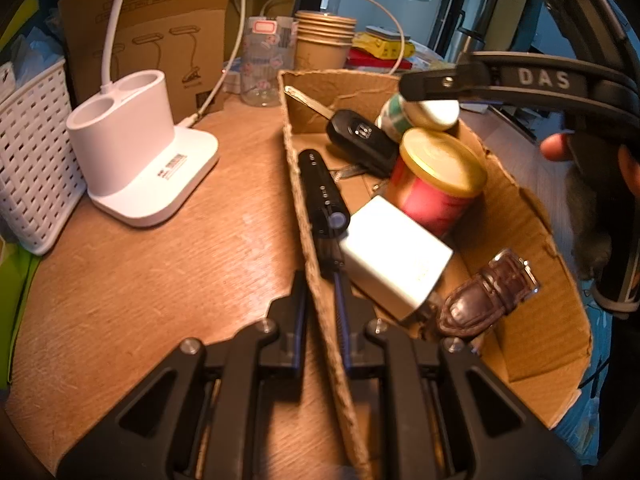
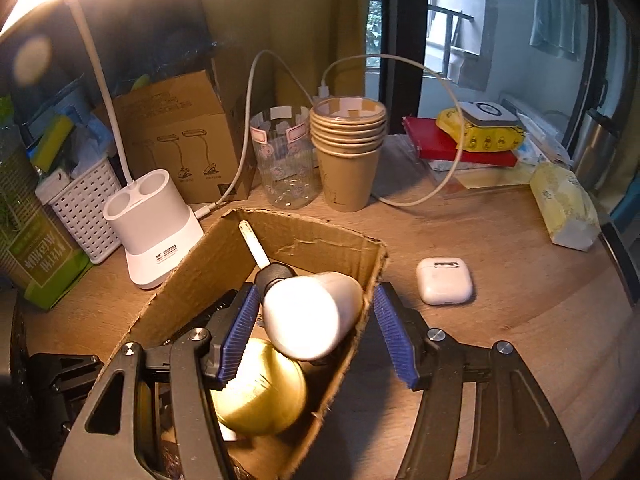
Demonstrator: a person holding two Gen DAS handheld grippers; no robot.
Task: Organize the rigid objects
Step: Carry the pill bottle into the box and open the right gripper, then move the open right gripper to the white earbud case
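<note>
A cardboard box (image 1: 532,248) on the wooden table holds a red can with a gold lid (image 1: 436,178), a white charger (image 1: 394,258), a black stick device (image 1: 320,192), a car key (image 1: 360,140), a brown watch (image 1: 488,292) and a white-capped bottle (image 1: 420,114). My left gripper (image 1: 320,320) is shut on the box's left wall. My right gripper (image 2: 316,328) hangs open over the box, its fingers either side of the white-capped bottle (image 2: 312,316), which rests on the gold lid (image 2: 260,392). A white earbud case (image 2: 444,280) lies on the table right of the box (image 2: 352,344).
A white lamp base (image 1: 144,156) and white basket (image 1: 32,152) stand at the left. A clear jar (image 2: 284,156), stacked paper cups (image 2: 348,148), a carton (image 2: 176,128), books (image 2: 452,148) and a white cable stand behind. A yellow packet (image 2: 564,204) lies at the right.
</note>
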